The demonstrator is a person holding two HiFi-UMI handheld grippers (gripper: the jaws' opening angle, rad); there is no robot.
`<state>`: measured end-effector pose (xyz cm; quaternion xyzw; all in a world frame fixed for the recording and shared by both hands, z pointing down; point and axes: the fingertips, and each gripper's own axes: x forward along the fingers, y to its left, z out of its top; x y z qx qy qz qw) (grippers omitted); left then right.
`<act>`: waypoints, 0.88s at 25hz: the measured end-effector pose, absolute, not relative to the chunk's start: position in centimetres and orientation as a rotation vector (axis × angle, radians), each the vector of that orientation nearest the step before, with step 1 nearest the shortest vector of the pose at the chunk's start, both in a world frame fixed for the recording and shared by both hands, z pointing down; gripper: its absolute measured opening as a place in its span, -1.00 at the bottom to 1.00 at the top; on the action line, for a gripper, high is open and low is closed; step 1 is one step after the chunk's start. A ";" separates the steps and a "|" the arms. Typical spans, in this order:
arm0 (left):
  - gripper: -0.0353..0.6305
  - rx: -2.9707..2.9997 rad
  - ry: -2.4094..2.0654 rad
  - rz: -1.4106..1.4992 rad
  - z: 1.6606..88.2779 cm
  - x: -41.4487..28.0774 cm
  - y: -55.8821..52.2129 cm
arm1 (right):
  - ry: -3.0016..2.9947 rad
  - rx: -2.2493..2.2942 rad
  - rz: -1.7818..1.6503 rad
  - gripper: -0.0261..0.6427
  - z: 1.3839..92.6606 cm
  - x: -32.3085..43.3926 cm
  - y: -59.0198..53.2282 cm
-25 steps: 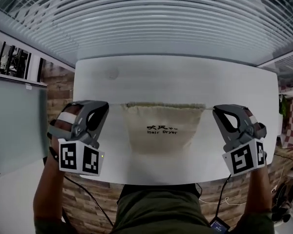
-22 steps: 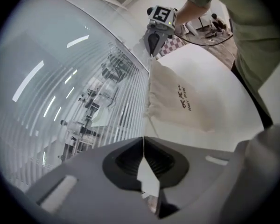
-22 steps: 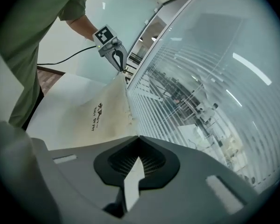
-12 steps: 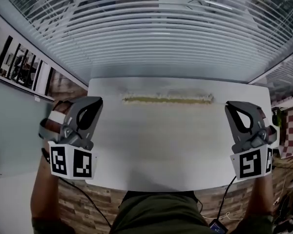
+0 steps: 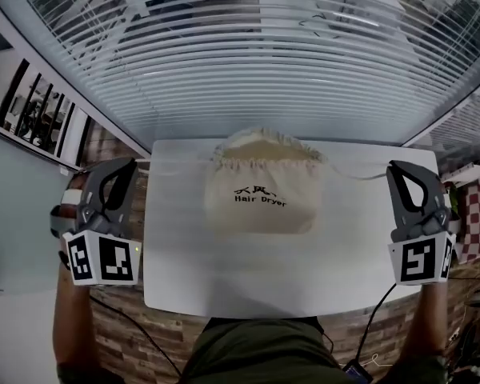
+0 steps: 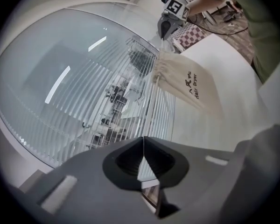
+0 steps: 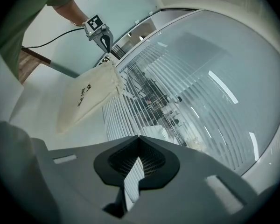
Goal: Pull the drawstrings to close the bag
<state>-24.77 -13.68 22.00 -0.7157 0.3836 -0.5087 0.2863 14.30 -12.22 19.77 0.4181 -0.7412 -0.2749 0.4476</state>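
- The cloth hair-dryer bag (image 5: 260, 202) lies in the middle of the white table (image 5: 248, 282). Its mouth points to the far edge and is already puckered into gathers.
- The left gripper (image 5: 128, 166) has its jaws pressed together on the left drawstring (image 5: 180, 164), a faint cord running to its tip.
- The right gripper (image 5: 394, 168) is likewise clamped on the right drawstring (image 5: 360, 174), which sags slightly.
- I judge the pull well under way: a small opening shows at the top of the mouth, so the close is not finished.
- My next move calls for drawing both hands straight outward, evenly, keeping the grips tight so neither cord slips.
- Both grippers sit just at the table's side edges, with free room beyond them on each side.
- The window blinds (image 5: 264, 78) stand close behind the far edge, so I pull sideways, not forward.
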 end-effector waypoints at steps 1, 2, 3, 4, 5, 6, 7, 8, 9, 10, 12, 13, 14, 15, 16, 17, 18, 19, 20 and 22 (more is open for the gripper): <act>-0.86 -1.913 1.049 -1.359 21.7 -25.4 -13.6 | -1.831 1.047 -0.681 -0.90 19.5 14.5 -12.2; -0.86 -1.912 1.073 -1.358 21.4 -25.9 -13.5 | -1.827 1.059 -0.680 -0.89 19.3 14.7 -12.2; -0.86 -1.913 1.097 -1.357 21.2 -26.5 -13.4 | -1.822 1.070 -0.677 -0.89 19.2 14.9 -12.2; -0.86 -1.914 1.121 -1.356 21.0 -27.1 -13.4 | -1.815 1.081 -0.674 -0.90 19.1 15.1 -12.2; -0.86 -1.914 1.142 -1.354 20.8 -27.6 -13.3 | -1.809 1.091 -0.672 -0.90 19.0 15.4 -12.3; -0.86 -1.914 1.157 -1.350 20.6 -28.1 -13.2 | -1.805 1.100 -0.671 -0.90 18.9 15.7 -12.3; -0.86 -1.913 1.167 -1.344 20.6 -28.4 -13.2 | -1.800 1.111 -0.672 -0.90 18.8 16.0 -12.3; -0.86 -1.913 1.176 -1.337 20.5 -28.7 -13.3 | -1.795 1.123 -0.672 -0.90 18.7 16.3 -12.4; -0.86 -1.913 1.188 -1.328 20.5 -29.0 -13.5 | -1.792 1.137 -0.671 -0.90 18.7 16.5 -12.5; -0.87 -1.913 1.201 -1.317 20.5 -29.4 -13.7 | -1.794 1.153 -0.669 -0.90 18.7 16.7 -12.7; -0.87 -1.921 1.234 -1.298 20.5 -30.5 -14.4 | -1.803 1.177 -0.659 -0.90 18.9 16.8 -12.9; -0.87 -1.931 1.252 -1.293 20.5 -30.9 -14.5 | -1.809 1.189 -0.651 -0.90 19.0 17.0 -13.0; -0.87 -1.943 1.269 -1.292 20.4 -31.1 -14.6 | -1.818 1.204 -0.643 -0.90 19.0 17.2 -12.9; -0.87 -1.955 1.282 -1.292 20.3 -31.2 -14.5 | -1.822 1.213 -0.636 -0.90 18.9 17.5 -12.6; -0.87 -1.963 1.295 -1.294 20.2 -31.2 -14.2 | -1.822 1.216 -0.630 -0.90 18.7 17.6 -12.4; -0.87 -1.968 1.309 -1.297 20.0 -31.3 -13.9 | -1.823 1.220 -0.626 -0.90 18.5 17.7 -12.1; -0.87 -1.971 1.325 -1.297 19.8 -31.5 -13.5 | -1.824 1.229 -0.621 -0.90 18.2 17.8 -11.8; -0.87 -1.974 1.342 -1.294 19.6 -31.8 -13.3 | -1.826 1.243 -0.615 -0.90 18.1 18.0 -11.6; -0.87 -1.977 1.356 -1.286 19.5 -32.2 -13.3 | -1.828 1.261 -0.607 -0.90 18.1 18.2 -11.4; -0.87 -1.986 1.368 -1.269 19.4 -32.7 -13.7 | -1.833 1.296 -0.586 -0.90 18.5 18.7 -11.4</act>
